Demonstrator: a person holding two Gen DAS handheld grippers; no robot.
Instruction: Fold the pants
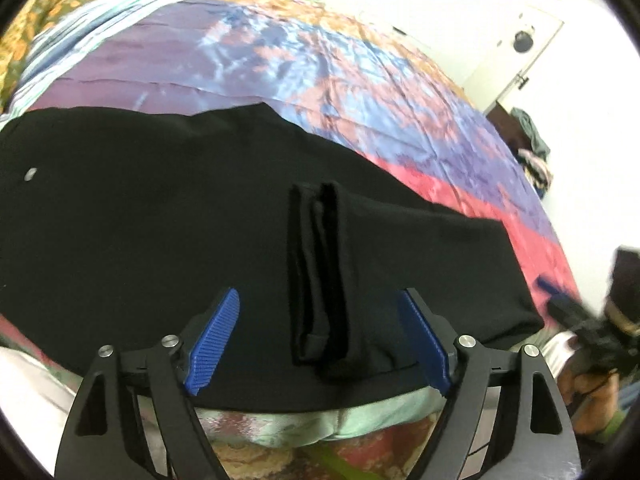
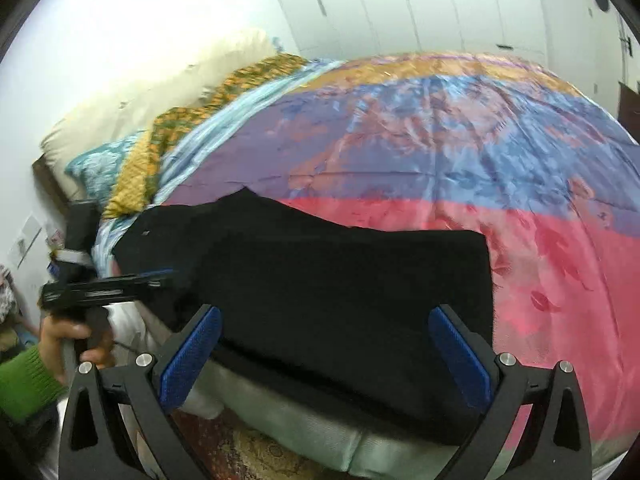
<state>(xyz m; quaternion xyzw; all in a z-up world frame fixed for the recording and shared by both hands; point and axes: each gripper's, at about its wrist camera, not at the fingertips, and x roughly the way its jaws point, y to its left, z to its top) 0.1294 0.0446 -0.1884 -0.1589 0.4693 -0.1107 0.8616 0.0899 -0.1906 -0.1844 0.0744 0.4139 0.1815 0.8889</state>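
Black pants (image 1: 160, 208) lie flat along the near edge of a bed, with a small metal button (image 1: 30, 174) at the left end. A narrow folded hem strip (image 1: 316, 276) lies on top, between my left gripper's blue pads. My left gripper (image 1: 320, 296) is open and empty just above the pants' near edge. In the right wrist view the pants (image 2: 340, 280) form a folded block. My right gripper (image 2: 324, 312) is open and empty over their near edge. Each gripper also shows in the other's view, the right one (image 1: 576, 320) and the left one (image 2: 104, 286).
The bed carries a purple, blue, orange and pink cover (image 2: 440, 140). Pillows and a yellow patterned cloth (image 2: 160, 128) lie at its head. White wardrobe doors (image 2: 400, 0) stand behind. A heap of clothes (image 1: 532, 148) sits at the room's far side. A patterned rug (image 1: 256, 456) lies below.
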